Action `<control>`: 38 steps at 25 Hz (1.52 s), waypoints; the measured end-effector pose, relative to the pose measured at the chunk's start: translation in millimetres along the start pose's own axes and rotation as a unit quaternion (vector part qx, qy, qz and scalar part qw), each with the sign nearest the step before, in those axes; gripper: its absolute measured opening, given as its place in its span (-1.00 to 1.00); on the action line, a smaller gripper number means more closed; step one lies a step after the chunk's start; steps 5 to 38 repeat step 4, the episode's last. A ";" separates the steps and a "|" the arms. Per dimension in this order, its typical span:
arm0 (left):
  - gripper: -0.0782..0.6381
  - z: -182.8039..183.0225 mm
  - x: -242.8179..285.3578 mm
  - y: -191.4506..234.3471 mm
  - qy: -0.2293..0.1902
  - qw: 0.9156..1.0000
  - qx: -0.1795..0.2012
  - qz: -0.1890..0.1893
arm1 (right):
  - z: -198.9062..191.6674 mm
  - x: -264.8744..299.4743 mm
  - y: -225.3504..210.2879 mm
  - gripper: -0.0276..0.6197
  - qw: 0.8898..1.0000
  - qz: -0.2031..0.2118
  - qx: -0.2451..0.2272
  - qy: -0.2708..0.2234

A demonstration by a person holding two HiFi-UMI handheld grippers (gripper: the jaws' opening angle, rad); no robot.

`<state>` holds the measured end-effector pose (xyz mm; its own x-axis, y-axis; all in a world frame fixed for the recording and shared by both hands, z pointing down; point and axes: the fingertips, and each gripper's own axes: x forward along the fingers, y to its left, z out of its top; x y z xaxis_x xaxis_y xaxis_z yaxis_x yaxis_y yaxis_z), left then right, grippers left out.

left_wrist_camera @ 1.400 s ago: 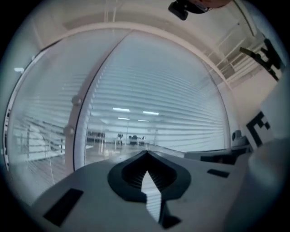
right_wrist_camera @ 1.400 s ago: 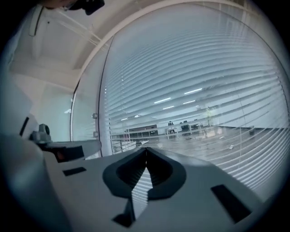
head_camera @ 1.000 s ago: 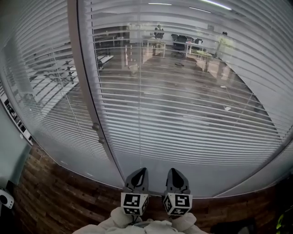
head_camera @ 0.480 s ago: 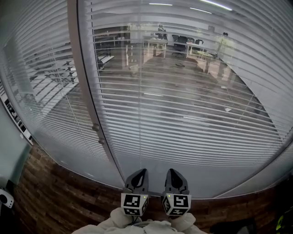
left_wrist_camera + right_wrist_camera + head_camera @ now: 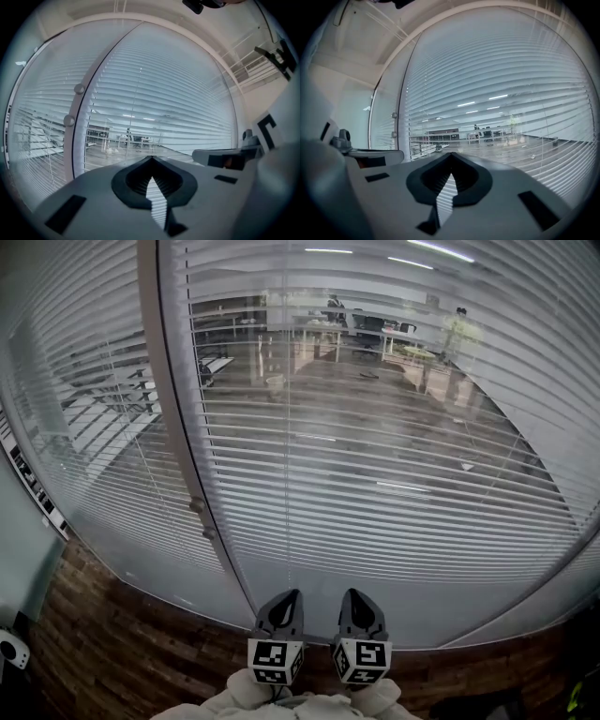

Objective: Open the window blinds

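- Left gripper [image 5: 291, 596] points level, jaws together, nothing between them.
- Right gripper [image 5: 353, 594] just beside it, level, jaws likewise together, empty.
- Left hand [image 5: 246, 688] near right hand [image 5: 380, 695].

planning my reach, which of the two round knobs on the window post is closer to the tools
The lower knob. It sits just beneath the upper knob on the grey post, further down towards the left tool.

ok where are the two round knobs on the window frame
Head view: the two knobs sit low on the grey upright post left of centre, blinds either side, up and left of the left gripper.
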<state>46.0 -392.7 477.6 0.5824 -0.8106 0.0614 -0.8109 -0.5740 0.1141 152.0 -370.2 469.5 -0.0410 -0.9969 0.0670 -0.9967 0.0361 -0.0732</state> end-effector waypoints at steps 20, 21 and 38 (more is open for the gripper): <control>-0.78 -0.2 -1.5 3.8 0.005 1.000 -0.002 0.004 | -1.1 1.1 0.7 -0.87 1.000 -0.002 -0.001 0.002; -0.78 -0.2 -1.5 3.8 0.005 1.000 -0.002 0.004 | -1.1 1.1 0.7 -0.87 1.000 -0.002 -0.001 0.002; -0.78 -0.2 -1.5 3.8 0.005 1.000 -0.002 0.004 | -1.1 1.1 0.7 -0.87 1.000 -0.002 -0.001 0.002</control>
